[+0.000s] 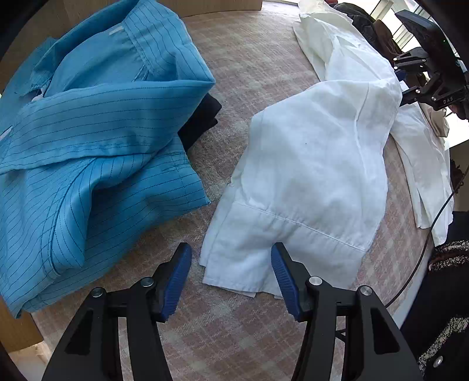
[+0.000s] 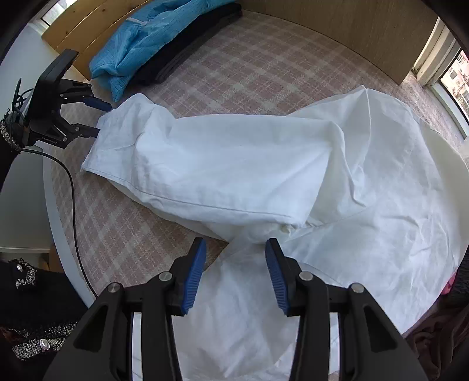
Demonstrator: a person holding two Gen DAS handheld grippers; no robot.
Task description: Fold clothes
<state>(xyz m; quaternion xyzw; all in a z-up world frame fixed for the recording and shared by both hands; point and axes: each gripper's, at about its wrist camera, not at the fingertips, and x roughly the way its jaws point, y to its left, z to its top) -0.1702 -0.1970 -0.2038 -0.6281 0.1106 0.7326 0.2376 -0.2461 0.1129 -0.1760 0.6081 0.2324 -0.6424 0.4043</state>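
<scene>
Your left gripper [image 1: 231, 258] stands with its jaws spread wide, gripping nothing; its blue pads [image 1: 178, 278] flank the hemmed end of the white garment [image 1: 316, 164], one pad over the bare checked tablecloth [image 1: 258, 58] and the other overlapping the hem. Whether that pad touches the fabric cannot be told. Your right gripper [image 2: 234, 252] is likewise wide apart and empty, its pads [image 2: 195, 272] hovering over a twisted, bunched part of the same white garment.

Taking the white garment as landmark: it lies rumpled along the tablecloth, one hemmed section folded over the rest, with a small button [image 2: 283, 228] showing just beyond the right gripper's tips. In the right wrist view, the left gripper [image 2: 99, 118] appears at the garment's far hemmed end, its jaws parted on either side of the cloth edge. In the left wrist view, the right gripper [image 1: 404, 85] appears at the opposite end of the garment, partly hidden behind a raised fold.

Beside the white garment, apart from it across a strip of bare tablecloth, lies a blue pinstriped garment [image 1: 88, 140], folded loosely on top of a dark garment [image 1: 202, 120]. Beyond the garment's far end lie further dark clothes [image 1: 366, 23]. A black cable [image 2: 73, 205] trails off the table edge near the left gripper.
</scene>
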